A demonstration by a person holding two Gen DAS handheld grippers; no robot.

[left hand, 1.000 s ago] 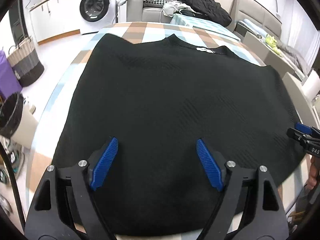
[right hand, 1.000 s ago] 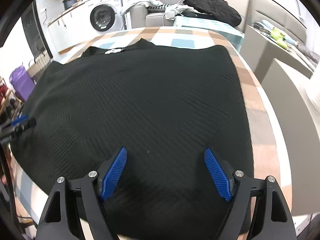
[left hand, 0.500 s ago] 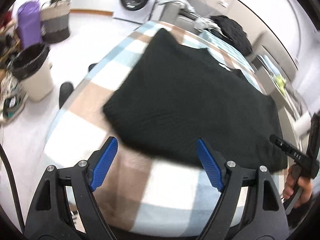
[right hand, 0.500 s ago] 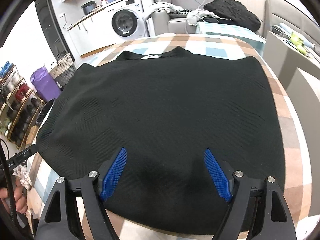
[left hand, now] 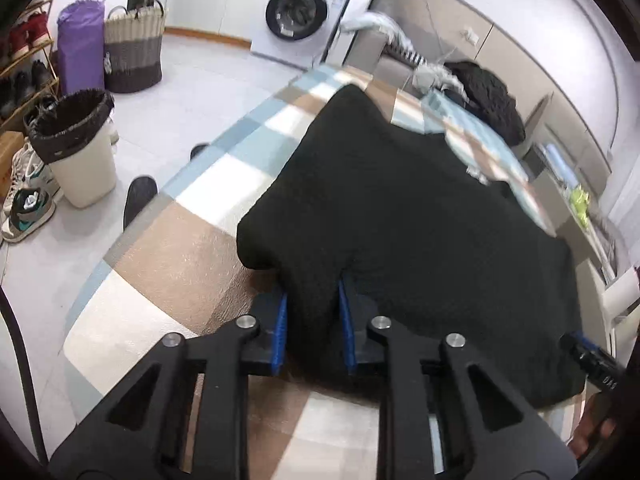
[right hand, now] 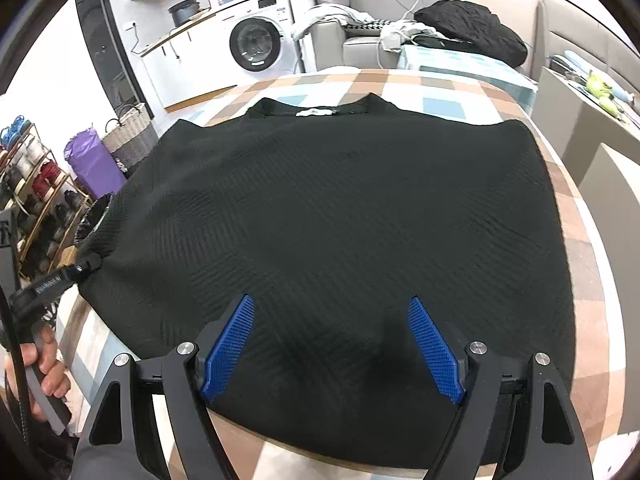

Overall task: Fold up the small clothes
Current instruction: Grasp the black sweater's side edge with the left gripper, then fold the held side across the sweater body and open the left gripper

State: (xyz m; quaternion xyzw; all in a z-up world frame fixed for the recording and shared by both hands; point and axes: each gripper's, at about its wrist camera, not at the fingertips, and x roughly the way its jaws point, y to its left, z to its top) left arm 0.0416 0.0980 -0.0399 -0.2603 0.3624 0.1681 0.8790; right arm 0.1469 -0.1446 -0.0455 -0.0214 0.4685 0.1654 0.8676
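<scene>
A black knit sweater (right hand: 340, 208) lies spread flat on a checked table (right hand: 588, 280), collar with a white label (right hand: 316, 111) at the far edge. My left gripper (left hand: 312, 320) is shut on the sweater's near left corner (left hand: 310, 304), pinching a fold of fabric between its blue pads (left hand: 280, 328). That gripper also shows at the left edge of the right wrist view (right hand: 86, 267). My right gripper (right hand: 332, 344) is open, its blue pads (right hand: 230, 344) just above the hem near the table's front edge. Its tip shows in the left wrist view (left hand: 588, 352).
A white bin with a black liner (left hand: 76, 148), a purple bag (left hand: 80, 48) and a woven basket (left hand: 134, 52) stand on the floor to the left, beside a shoe rack (right hand: 36, 192). A washing machine (right hand: 260, 40) and a sofa with clothes (right hand: 460, 28) lie beyond the table.
My left gripper swung out to the sweater's left corner and closed on it. My right gripper stayed open over the hem and backed off slightly.
</scene>
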